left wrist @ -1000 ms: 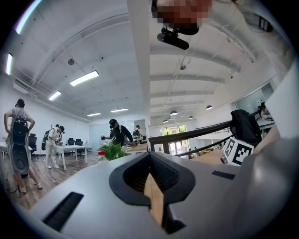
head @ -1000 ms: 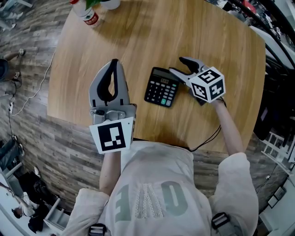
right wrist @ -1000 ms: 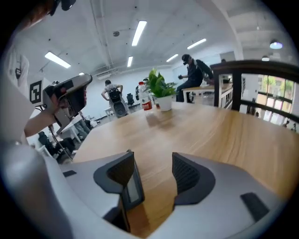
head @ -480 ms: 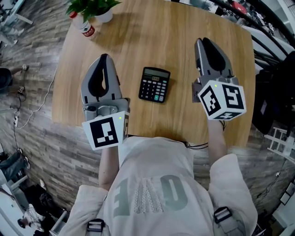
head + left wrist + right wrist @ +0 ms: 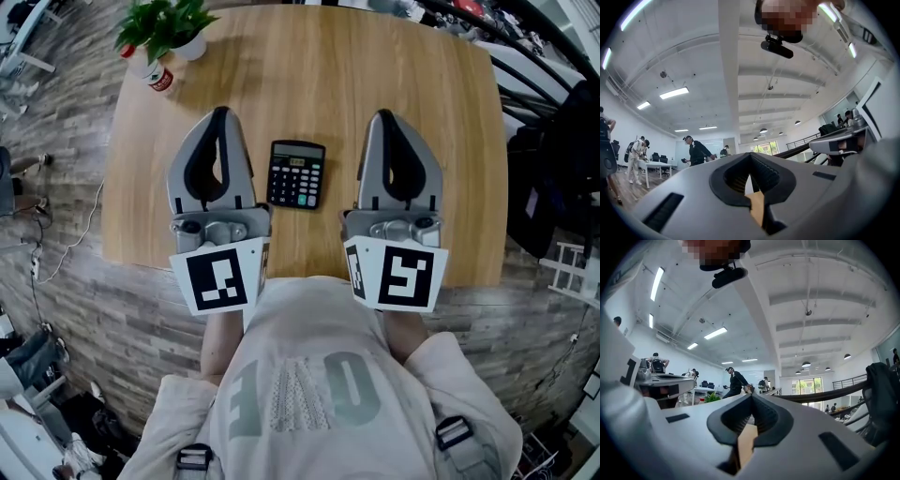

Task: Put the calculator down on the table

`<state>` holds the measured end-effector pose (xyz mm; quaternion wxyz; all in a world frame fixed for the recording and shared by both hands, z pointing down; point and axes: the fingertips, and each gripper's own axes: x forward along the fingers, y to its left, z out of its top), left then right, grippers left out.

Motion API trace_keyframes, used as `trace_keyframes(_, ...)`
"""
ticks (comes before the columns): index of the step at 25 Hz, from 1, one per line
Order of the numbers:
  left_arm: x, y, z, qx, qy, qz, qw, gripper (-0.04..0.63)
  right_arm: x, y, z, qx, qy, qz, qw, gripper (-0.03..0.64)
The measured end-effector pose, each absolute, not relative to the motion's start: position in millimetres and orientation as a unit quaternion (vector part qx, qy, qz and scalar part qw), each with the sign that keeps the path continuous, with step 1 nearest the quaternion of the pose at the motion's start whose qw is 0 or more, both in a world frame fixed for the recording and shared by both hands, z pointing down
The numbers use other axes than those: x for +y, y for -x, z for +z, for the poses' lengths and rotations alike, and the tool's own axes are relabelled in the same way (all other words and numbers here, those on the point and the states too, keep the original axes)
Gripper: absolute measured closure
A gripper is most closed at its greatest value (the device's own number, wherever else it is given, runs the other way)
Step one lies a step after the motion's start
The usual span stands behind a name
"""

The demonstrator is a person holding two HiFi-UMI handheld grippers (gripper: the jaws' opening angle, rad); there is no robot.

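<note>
A black calculator (image 5: 296,173) lies flat on the wooden table (image 5: 309,75), between my two grippers and free of both. My left gripper (image 5: 220,114) is held up to its left, jaws shut with nothing between them. My right gripper (image 5: 382,116) is held up to the calculator's right, jaws likewise shut and empty. Both point away from me over the table. In the left gripper view the left gripper (image 5: 751,157) has its tips meeting against the room's ceiling. In the right gripper view the right gripper (image 5: 752,398) shows the same.
A potted green plant (image 5: 169,26) and a red-capped bottle (image 5: 150,73) stand at the table's far left corner. Dark bags and clutter (image 5: 553,141) sit right of the table. People (image 5: 696,151) stand in the room beyond.
My right gripper let go of the calculator, rose, swung level and shut. The left gripper rose a little. The calculator stays flat on the table.
</note>
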<state>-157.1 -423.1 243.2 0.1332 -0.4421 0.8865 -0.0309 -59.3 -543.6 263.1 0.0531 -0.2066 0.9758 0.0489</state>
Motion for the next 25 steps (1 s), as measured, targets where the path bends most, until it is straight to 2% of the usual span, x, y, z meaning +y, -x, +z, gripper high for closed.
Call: trace_keyframes(25, -439.3, 143.6, 242.7, 0.871, 0.47, -0.047, 0.134, 0.586, -535.3, 59.3, 287.6, 0.978, 0.206, 0.043, 0.015, 0.598)
